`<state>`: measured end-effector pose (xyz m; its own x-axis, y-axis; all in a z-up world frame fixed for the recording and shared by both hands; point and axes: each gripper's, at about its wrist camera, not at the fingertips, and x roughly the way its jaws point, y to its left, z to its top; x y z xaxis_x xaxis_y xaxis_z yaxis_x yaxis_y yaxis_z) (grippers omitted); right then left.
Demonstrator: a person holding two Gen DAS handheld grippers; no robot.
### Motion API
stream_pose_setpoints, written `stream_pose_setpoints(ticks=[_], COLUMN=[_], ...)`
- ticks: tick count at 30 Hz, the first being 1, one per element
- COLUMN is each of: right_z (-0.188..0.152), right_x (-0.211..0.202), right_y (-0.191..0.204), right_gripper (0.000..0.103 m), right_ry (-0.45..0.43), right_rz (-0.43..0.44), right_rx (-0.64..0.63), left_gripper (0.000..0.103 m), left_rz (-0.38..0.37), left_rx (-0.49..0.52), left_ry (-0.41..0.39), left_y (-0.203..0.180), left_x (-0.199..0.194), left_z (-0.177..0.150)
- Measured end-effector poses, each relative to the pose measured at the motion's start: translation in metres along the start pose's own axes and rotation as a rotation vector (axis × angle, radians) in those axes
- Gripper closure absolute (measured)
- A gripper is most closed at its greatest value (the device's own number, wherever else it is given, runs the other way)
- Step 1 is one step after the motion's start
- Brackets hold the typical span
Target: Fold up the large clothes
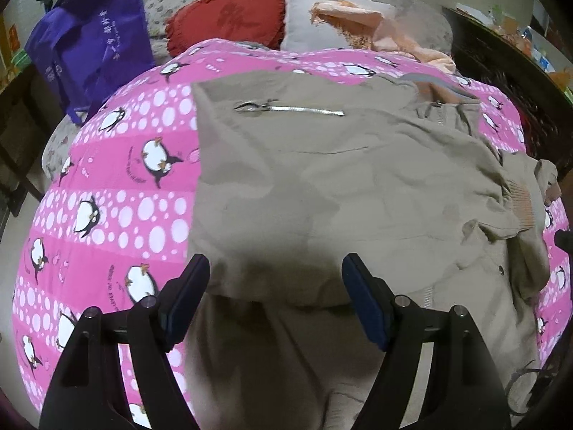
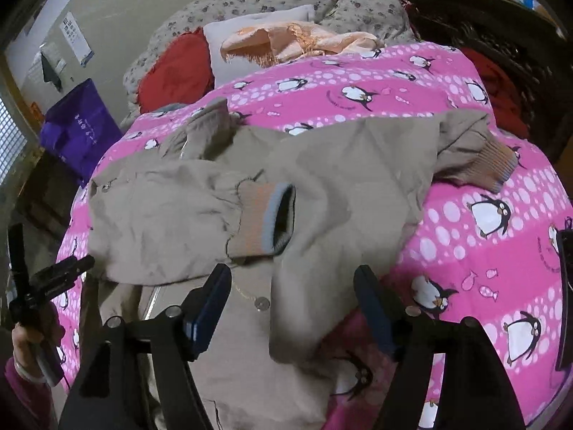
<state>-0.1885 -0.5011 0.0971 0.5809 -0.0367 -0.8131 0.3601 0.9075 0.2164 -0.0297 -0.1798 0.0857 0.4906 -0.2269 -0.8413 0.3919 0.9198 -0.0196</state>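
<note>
A beige jacket [image 1: 322,186] lies partly folded on a pink penguin-print quilt [image 1: 118,186]. A silver zip pocket [image 1: 290,108] shows near its far edge. In the right wrist view the jacket [image 2: 340,179] has one sleeve folded across its body, with the orange and grey ribbed cuff [image 2: 266,215] on top; the other cuff [image 2: 490,168] lies at the right. My left gripper [image 1: 275,268] is open, hovering just above the jacket's near fold. My right gripper [image 2: 292,279] is open above the jacket's front edge, with nothing between its fingers. The left gripper [image 2: 46,276] also shows at the left edge of the right wrist view.
A purple tote bag [image 1: 96,39] stands left of the bed. A red cushion [image 1: 229,14], a white pillow [image 1: 311,18] and a peach cloth [image 1: 361,25] lie at the head. Dark carved furniture [image 2: 501,36] stands at the right.
</note>
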Motion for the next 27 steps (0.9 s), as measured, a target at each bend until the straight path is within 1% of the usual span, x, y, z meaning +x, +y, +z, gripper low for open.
stream_pose_setpoints(ticks=[4,6,7,8,10,12,13,16,20,24,27], right_z=[0.004,0.013,0.017,0.022,0.030,0.035,0.037,0.040,0.038,0.042,0.044], right_x=[0.000,-0.001,-0.001,-0.001,0.004,0.010,0.013,0.012,0.014,0.019,0.019], right_y=[0.004,-0.006,-0.013,-0.029,-0.062,-0.086,-0.093,-0.097,-0.089,-0.086,-0.089], right_gripper=[0.030,0.029,0.027,0.026,0.024,0.024,0.024,0.024,0.024,0.024,0.024], right_ry=[-0.025,-0.085,-0.106,-0.136,-0.139,-0.115,-0.108,-0.107,-0.096,-0.085,-0.081], right_rz=[-0.021,-0.088,-0.104,-0.115,-0.108,-0.117,-0.127,-0.159,-0.129,-0.143,-0.136], right_rx=[-0.017,0.020,0.042,0.102,0.233,0.303,0.313,0.283,0.268,0.242,0.254], left_gripper=[0.027,0.027,0.027,0.027,0.027,0.027,0.027,0.027,0.027,0.027,0.027], left_rz=[-0.020,-0.023,-0.022,-0.023,-0.019,-0.015,-0.012,0.004,-0.001,0.001,0.001], left_rx=[0.008,0.022,0.028,0.032,0.031,0.024,0.022,0.012,-0.006,0.004,0.006], left_ry=[0.022,0.017,0.015,0.014,0.016,0.018,0.017,0.025,0.033,0.024,0.017], left_y=[-0.009,-0.013,-0.014,-0.014,-0.013,-0.011,-0.011,-0.010,-0.010,-0.014,-0.016], left_x=[0.002,-0.001,-0.001,-0.002,-0.002,0.000,0.001,0.008,0.011,0.008,0.006], left_z=[0.002,0.001,0.001,0.001,0.000,0.001,0.001,0.002,0.001,0.001,0.002])
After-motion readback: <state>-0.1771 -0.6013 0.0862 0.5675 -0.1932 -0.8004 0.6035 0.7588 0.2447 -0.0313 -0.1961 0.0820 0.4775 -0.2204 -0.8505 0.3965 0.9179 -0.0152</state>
